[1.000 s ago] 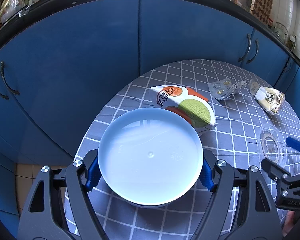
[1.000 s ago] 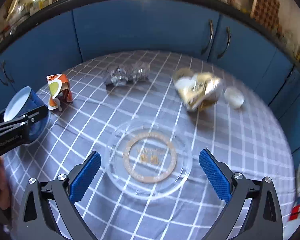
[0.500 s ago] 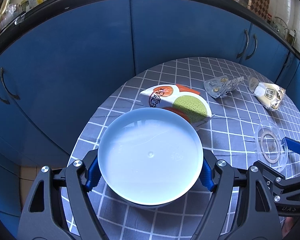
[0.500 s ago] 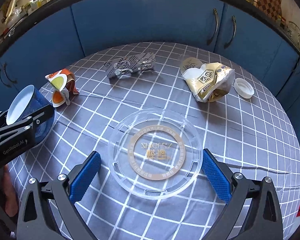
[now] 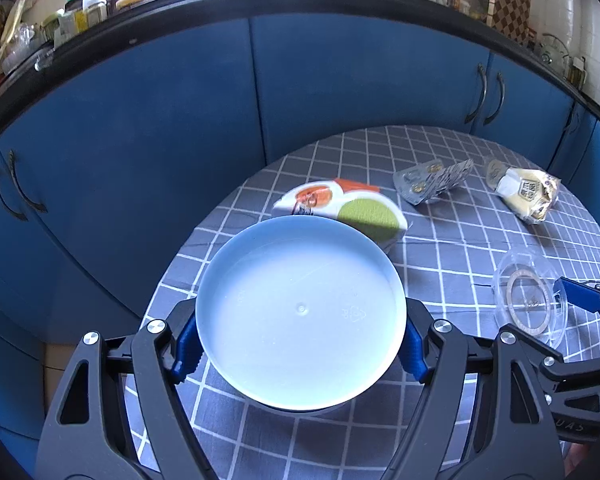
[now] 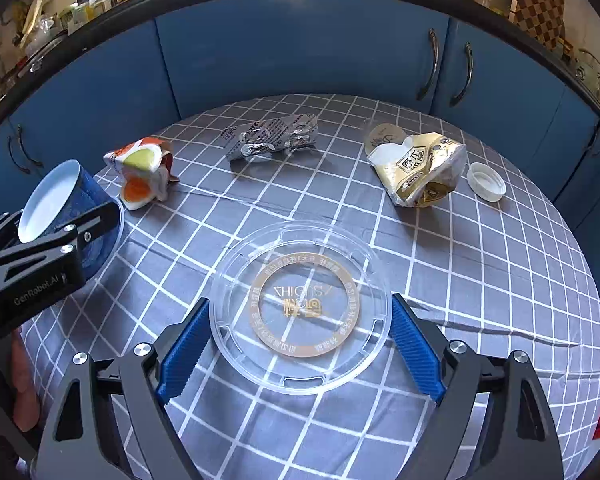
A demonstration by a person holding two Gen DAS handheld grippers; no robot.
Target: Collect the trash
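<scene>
My left gripper point(image 5: 300, 360) is shut on a blue bowl point(image 5: 300, 312) whose white base faces the camera; both pads press on its wall. In the right wrist view the bowl point(image 6: 80, 200) hangs tilted at the left. A clear plastic lid point(image 6: 300, 264) with a gold ring lies flat on the checked tablecloth. My right gripper point(image 6: 300, 320) straddles it and its jaws are closing. The blue pads stand right at the rim on either side, and the lid is not bent. In the left wrist view the lid point(image 5: 528, 304) lies at the right.
More trash lies further back on the round table point(image 6: 480, 280): an orange and green carton point(image 6: 140, 172), crumpled foil point(image 6: 272, 140), a gold wrapper point(image 6: 416, 172), a white cap point(image 6: 486, 182). Blue cabinets point(image 6: 300, 52) curve behind. A person's hand point(image 6: 20, 380) shows at the lower left.
The right gripper's pads have come inward from well outside the lid to its rim. The left gripper keeps its hold on the bowl and has barely shifted.
</scene>
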